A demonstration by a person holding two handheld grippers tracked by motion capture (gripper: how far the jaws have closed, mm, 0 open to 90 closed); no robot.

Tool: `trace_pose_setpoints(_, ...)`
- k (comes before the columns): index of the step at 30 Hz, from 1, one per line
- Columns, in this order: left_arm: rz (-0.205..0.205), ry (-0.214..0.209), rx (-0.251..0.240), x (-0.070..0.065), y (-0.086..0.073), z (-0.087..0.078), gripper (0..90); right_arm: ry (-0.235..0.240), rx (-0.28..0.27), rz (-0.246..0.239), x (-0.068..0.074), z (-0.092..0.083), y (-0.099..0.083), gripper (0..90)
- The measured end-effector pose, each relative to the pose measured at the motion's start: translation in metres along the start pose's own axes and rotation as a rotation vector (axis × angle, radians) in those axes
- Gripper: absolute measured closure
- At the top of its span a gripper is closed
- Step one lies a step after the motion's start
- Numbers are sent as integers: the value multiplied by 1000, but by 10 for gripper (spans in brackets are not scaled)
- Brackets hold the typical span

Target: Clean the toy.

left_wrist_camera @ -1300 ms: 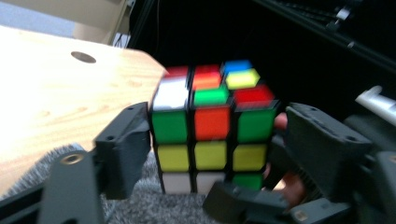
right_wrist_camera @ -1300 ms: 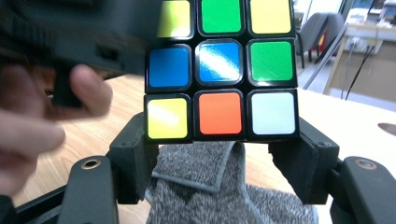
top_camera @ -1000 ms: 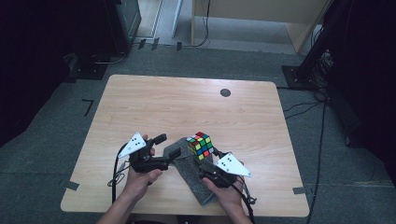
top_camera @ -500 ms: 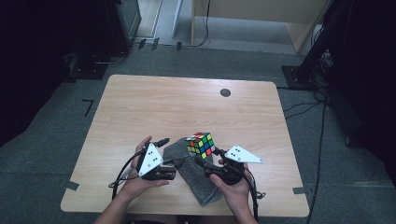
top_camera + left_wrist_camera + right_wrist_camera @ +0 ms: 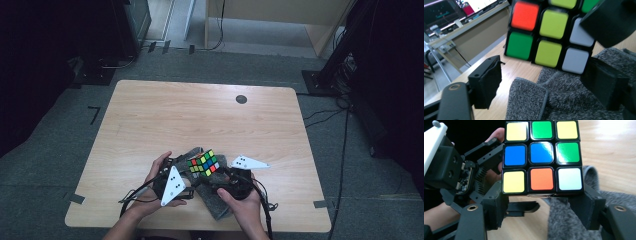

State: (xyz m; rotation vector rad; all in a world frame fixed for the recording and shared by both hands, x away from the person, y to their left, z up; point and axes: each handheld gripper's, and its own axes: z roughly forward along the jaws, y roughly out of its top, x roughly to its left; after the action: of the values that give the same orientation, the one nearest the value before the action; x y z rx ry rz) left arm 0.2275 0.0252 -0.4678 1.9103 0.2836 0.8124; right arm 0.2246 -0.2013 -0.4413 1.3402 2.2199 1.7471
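1. My right tool (image 5: 539,206) grips the puzzle cube (image 5: 203,163) at its bottom layer, lifted just above the grey cloth (image 5: 216,199) at the bench's (image 5: 150,120) near edge.
2. My left tool (image 5: 541,82) has just been closing; its jaws stand apart, seemingly clear of the cube, over the cloth.

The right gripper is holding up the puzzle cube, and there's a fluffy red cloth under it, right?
Not quite: the cloth is grey, not red, as the right gripper view shows. The right gripper does hold the puzzle cube above it.
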Motion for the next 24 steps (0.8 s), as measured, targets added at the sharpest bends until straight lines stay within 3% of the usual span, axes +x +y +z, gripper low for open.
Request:
trace_pose_setpoints(7,42,-1,-16,-6,0,-1,317,25,63,44,-2,6,-1,340)
trace_pose_setpoints(10,-7,-4,-25,-1,0,-2,328,48,32,44,-3,4,0,310)
trace_pose_setpoints(12,-51,4,-17,5,-1,-3,330,76,-12,45,-4,1,2,267)
trace_pose_setpoints(14,-81,21,2,12,-4,-3,341,72,-69,43,-6,-5,3,252)
trace_pose_setpoints(17,-130,33,22,22,-9,-6,341,28,-149,32,-11,-15,4,259)
trace_pose_setpoints(19,-159,38,24,28,-10,-7,341,-27,-155,19,-16,-17,2,282)
trace_pose_setpoints(22,-223,43,21,37,-12,-10,341,-164,-45,-14,-24,-5,-7,336)
trace_pose_setpoints(24,-265,53,22,42,-13,-11,341,-223,58,-38,-29,8,-15,364)
